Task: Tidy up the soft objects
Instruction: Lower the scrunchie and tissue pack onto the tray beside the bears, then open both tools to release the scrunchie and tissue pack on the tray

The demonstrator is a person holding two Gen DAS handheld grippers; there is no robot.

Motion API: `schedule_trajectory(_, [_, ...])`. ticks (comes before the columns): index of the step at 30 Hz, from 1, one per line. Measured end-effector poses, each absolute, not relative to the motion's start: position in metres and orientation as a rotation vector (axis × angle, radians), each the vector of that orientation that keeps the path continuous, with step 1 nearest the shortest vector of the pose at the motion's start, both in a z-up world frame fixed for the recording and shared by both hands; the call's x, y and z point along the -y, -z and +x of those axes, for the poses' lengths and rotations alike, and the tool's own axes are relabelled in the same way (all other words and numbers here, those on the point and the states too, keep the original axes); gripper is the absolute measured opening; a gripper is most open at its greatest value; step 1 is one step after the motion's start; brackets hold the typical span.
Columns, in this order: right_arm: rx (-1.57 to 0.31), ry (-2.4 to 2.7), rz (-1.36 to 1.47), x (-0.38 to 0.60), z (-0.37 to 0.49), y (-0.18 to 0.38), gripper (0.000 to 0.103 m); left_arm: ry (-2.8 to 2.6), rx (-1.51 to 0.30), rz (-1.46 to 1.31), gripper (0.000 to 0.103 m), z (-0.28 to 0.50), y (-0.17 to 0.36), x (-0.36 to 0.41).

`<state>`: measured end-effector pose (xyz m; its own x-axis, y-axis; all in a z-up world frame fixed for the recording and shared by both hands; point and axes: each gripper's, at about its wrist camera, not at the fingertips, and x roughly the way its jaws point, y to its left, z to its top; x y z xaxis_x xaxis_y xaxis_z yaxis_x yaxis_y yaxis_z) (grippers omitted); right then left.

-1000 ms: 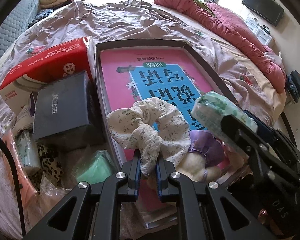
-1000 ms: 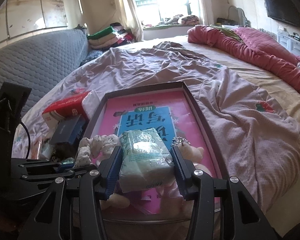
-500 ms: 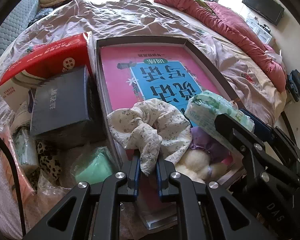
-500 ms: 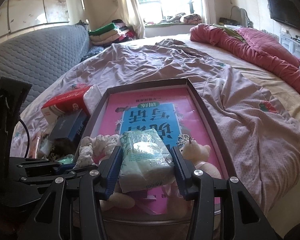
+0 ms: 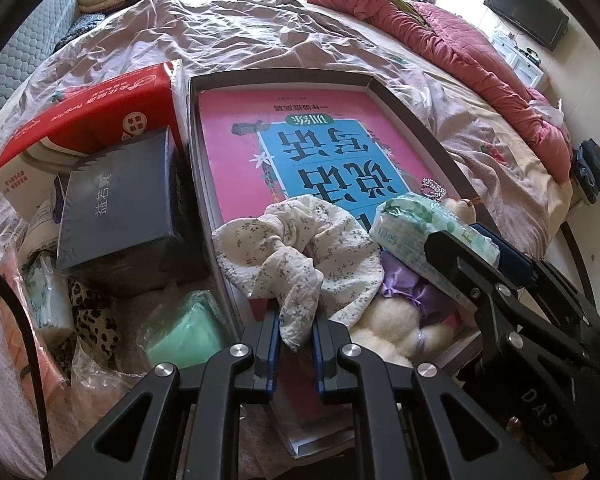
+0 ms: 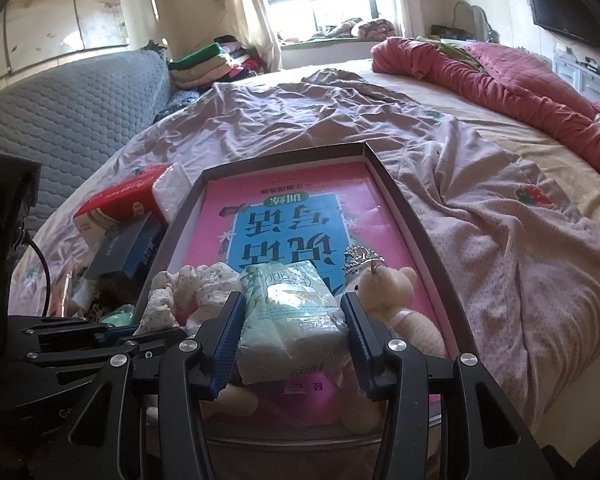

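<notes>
- Two grippers showed. The left gripper (image 5: pixel 294 330) was clamped on one floral scrunchie (image 5: pixel 300 248), cream with tiny dark sprigs, bunched at the tray's near edge.
- The right gripper (image 6: pixel 290 334), at three o'clock of the left, had one pale green tissue pack (image 6: pixel 290 306) between its fingers; a narrow gap showed at the right pad, so I could not tell a firm grip.
- One cream teddy bear (image 6: pixel 388 288) lay at two o'clock of the pack.
- One dark-rimmed tray (image 5: pixel 412 108) held one pink book (image 5: pixel 236 148).
- At nine o'clock: one dark box (image 5: pixel 116 204), one red box (image 5: pixel 96 108).
</notes>
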<state>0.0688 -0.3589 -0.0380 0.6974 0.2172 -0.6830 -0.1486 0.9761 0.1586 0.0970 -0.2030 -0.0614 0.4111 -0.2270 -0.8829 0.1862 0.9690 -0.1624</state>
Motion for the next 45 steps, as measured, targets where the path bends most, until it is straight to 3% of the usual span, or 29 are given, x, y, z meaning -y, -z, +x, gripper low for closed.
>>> schedule_trajectory(17, [-0.783, -0.195, 0.090, 0.359, 0.069, 0.043, 0.053, 0.283, -1.122, -0.066, 0.017, 0.095, 0.061, 0.201])
schedule_trajectory(30, [-0.775, -0.176, 0.076, 0.358, 0.068, 0.040, 0.060, 0.286, -1.091, -0.066, 0.037, 0.093, 0.052, 0.198])
schedule_trajectory(45, [-0.752, -0.144, 0.071, 0.361, 0.065, 0.031, 0.070, 0.294, -1.065, -0.055, 0.041, 0.080, 0.038, 0.193])
